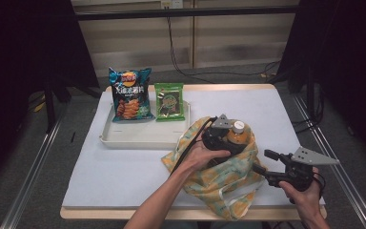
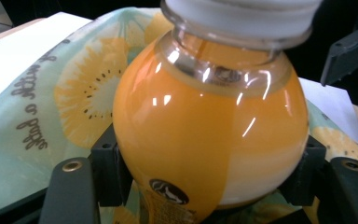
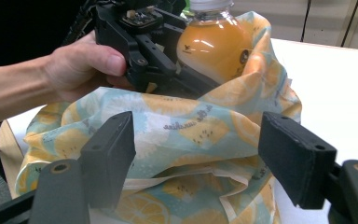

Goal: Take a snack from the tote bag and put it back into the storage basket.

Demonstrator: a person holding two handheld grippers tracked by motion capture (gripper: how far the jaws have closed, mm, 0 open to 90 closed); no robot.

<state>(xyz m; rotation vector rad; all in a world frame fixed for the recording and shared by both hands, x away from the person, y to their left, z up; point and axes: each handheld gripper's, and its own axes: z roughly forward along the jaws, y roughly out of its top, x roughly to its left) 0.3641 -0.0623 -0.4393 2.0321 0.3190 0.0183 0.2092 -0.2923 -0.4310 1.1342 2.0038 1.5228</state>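
One white-topped wooden table (image 1: 124, 176) in a dim room holds one cream plastic tray (image 1: 138, 136) with two snack packets, and one fruit-print cloth bag (image 1: 219, 183). One orange juice bottle with a white cap (image 1: 237, 133) stands in the bag, clamped by the left gripper (image 1: 221, 136). The right gripper (image 1: 271, 167) is parted around the bag's edge, not pressing.

From my remote seat I see a white-covered tabletop (image 1: 267, 109) with a pale wooden edge, standing on a grey floor (image 1: 38, 167). Behind it runs a beige panelled wall (image 1: 228, 38) — black cables (image 1: 176, 57) hang down it. Dark curtains (image 1: 24, 43) flank both sides — the lighting is dim.
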